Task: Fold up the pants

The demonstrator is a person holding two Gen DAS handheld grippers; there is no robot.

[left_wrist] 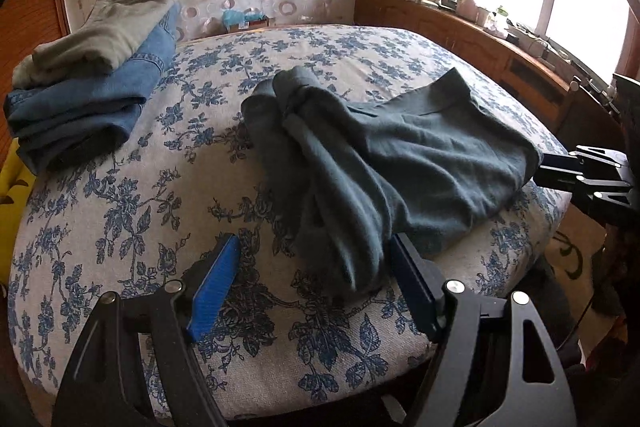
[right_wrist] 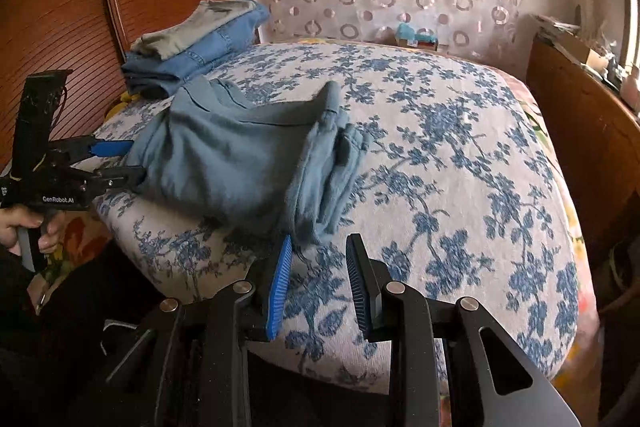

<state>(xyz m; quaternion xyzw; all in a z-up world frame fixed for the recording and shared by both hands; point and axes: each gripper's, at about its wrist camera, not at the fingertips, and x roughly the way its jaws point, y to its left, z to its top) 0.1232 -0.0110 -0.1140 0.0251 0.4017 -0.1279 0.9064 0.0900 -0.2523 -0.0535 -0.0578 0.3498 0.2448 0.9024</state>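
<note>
Surveying the bed [left_wrist: 120, 227], the inspector found the dark blue-grey pants [left_wrist: 420, 155] lying on the floral cover near its near edge, partly folded. The broad body was spread flat. A bunched ridge of leg fabric ran from far to near along the left side of the garment in the left wrist view.

The left gripper [left_wrist: 314, 243] stood released, its jaws wide apart. The near end of the bunched ridge lay between them, close against the right-hand finger. Neither pad pressed on the cloth.

The right gripper [right_wrist: 320, 239] stood partly open and held nothing. In its own view the hem ends of the pants lay just beyond its left fingertip, not between the pads. Bare bed cover showed in the gap.

Judged from these positions, the long axis of the ridge pointed almost straight at the left gripper. That gripper was therefore the nearer to a grasp and needed only to close. The right gripper was set at the other near corner and would need to shift slightly to its left to take the hem.

A stack of folded clothes [left_wrist: 80, 99] sat at the far left of the bed, well apart from the work.
</note>
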